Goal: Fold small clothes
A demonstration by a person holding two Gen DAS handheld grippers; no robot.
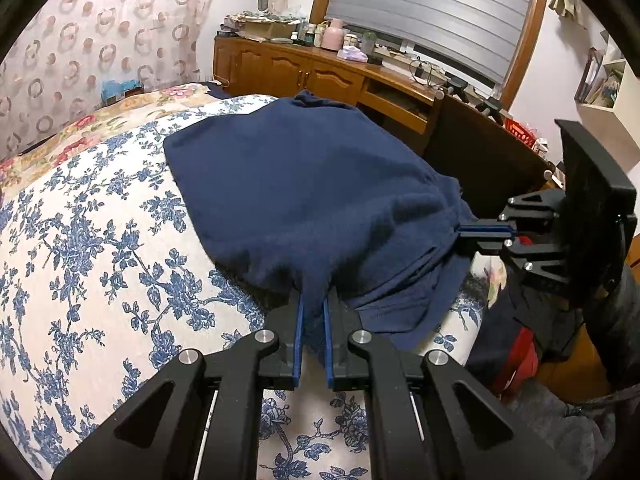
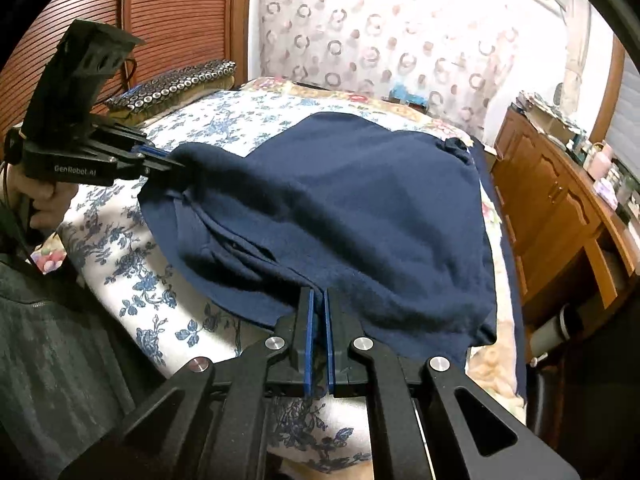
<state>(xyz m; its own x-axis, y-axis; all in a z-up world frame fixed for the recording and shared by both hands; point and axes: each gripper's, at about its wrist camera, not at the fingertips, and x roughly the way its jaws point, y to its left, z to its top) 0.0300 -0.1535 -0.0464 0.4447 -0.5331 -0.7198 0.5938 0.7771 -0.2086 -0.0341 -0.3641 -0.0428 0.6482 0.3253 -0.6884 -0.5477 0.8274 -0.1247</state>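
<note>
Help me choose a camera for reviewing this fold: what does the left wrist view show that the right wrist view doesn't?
Only the left wrist view shows the window blind and the red basket beyond the bed. Only the right wrist view shows the slatted wooden door, the beaded cushion and the person's hand on the left gripper's handle. Both show the navy garment on the floral bedspread, pinched along its near edge by the left gripper and the right gripper, plus the wooden cabinet.
</note>
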